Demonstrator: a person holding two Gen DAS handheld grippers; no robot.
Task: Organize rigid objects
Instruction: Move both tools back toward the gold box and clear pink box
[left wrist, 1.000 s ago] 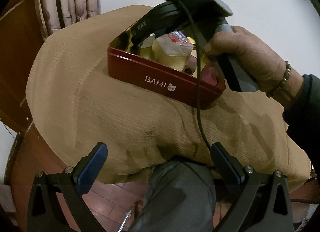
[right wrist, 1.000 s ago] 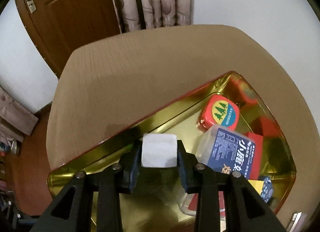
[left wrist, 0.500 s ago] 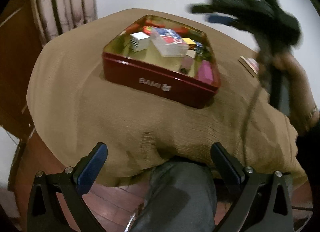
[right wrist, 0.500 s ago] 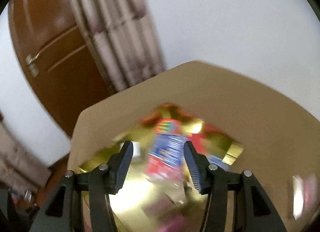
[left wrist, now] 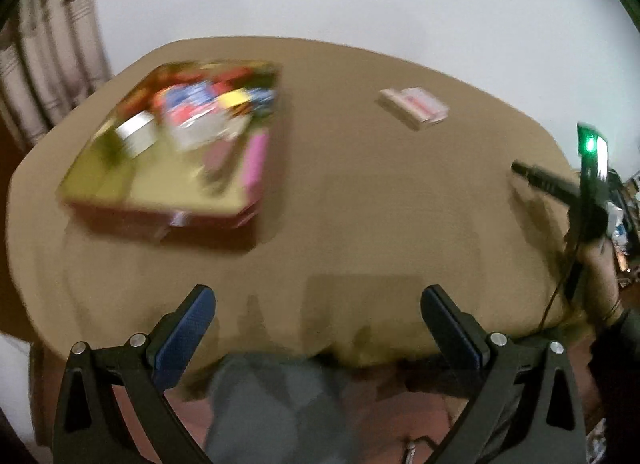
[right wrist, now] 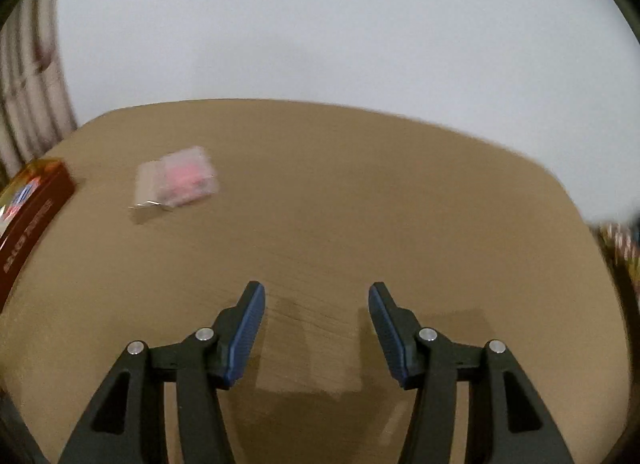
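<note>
Though apart, right gripper (right wrist: 316,324) pads bare.

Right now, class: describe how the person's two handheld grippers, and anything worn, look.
Both the left gripper and right gripper have black frames, silver screws and blue-padded fingers. The right one carries a green light and black cable; the hand wears a bead bracelet and dark sleeve.

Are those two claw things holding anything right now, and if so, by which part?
Nothing is held. The left gripper and the right gripper both stand open, with only the tan tablecloth behind them. The small pink packet lies untouched.
</note>
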